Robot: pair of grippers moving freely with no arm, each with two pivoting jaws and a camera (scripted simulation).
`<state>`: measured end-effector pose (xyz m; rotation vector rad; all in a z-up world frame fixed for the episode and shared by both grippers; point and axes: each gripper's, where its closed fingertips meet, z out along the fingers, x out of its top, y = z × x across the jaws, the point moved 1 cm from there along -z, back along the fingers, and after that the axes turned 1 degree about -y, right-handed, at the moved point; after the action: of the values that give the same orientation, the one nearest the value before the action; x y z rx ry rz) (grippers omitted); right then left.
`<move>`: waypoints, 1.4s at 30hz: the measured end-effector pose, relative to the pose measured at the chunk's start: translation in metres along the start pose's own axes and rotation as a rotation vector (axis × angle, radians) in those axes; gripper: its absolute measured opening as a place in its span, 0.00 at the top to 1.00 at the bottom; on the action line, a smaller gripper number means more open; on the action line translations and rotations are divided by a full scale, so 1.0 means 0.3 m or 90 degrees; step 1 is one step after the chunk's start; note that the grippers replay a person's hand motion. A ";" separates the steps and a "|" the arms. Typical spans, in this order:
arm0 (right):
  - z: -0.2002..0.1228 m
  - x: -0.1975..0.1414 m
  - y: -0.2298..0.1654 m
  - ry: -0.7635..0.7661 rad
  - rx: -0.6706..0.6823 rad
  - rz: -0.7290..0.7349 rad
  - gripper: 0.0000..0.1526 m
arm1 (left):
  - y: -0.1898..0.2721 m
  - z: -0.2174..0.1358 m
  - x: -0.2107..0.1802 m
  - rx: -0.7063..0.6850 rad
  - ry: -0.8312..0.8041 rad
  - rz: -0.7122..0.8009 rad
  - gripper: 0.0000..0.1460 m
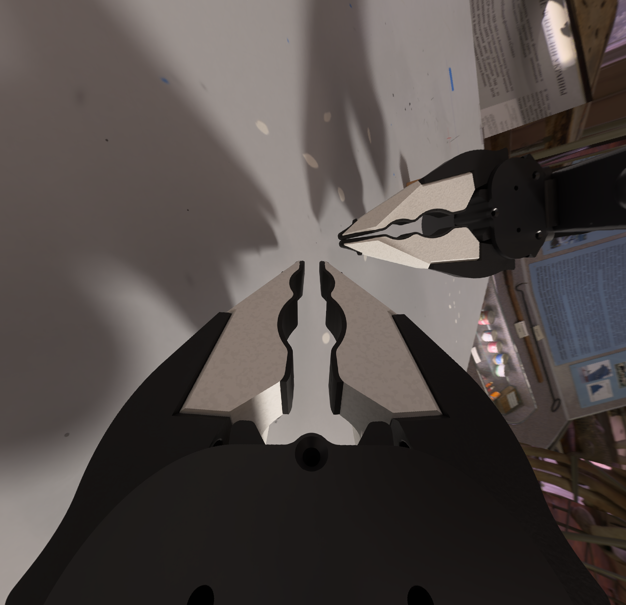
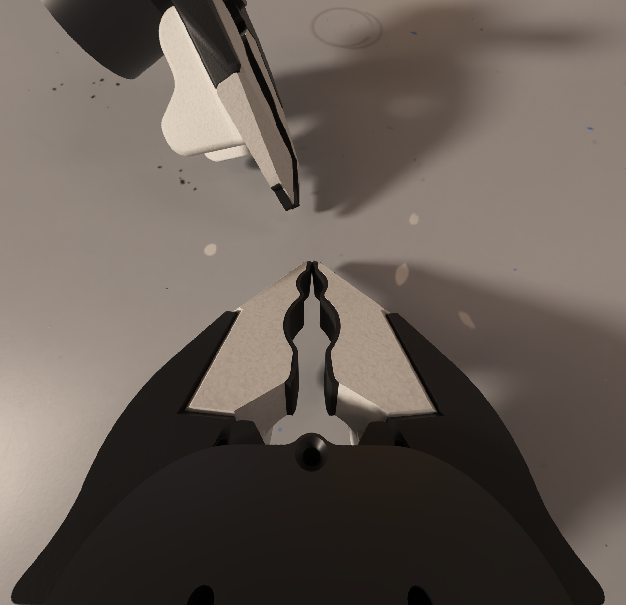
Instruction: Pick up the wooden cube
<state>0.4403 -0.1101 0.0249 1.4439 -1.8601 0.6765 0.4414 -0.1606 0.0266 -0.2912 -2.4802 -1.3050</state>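
No whole wooden cube shows in either view. In the left wrist view a small brown corner (image 1: 412, 183) peeks out behind the right gripper's upper finger; I cannot tell what it is. My left gripper (image 1: 311, 264) hovers over the grey table (image 1: 169, 182), its fingertips a narrow gap apart with nothing between them. My right gripper (image 1: 342, 244) comes in from the right, shut and empty, its tip close to the left gripper's tips. In the right wrist view the right gripper (image 2: 312, 261) is shut, and the left gripper (image 2: 288, 200) hangs edge-on just ahead of it.
A printed paper sheet (image 1: 501, 53) lies at the table's far right corner. The table edge runs down the right side, with blue display boards (image 1: 576, 300) and a case of small jars (image 1: 491, 344) beyond it. A faint ring mark (image 2: 345, 28) is on the tabletop.
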 end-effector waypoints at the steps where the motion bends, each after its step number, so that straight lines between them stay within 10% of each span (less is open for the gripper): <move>1: 0.000 0.000 0.000 0.000 0.001 0.001 1.00 | 0.000 -0.001 0.000 0.007 0.000 0.008 0.94; 33: 0.014 0.029 0.010 -0.031 0.004 -0.016 1.00 | -0.020 -0.010 0.007 0.058 0.015 0.093 0.92; 42: -0.147 0.023 0.097 0.035 -0.021 0.042 0.98 | -0.003 -0.084 0.068 0.072 0.106 0.151 0.84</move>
<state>0.4198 -0.0741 0.0584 1.3352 -1.8745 0.7069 0.4270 -0.1813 0.0467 -0.4170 -2.2884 -1.0460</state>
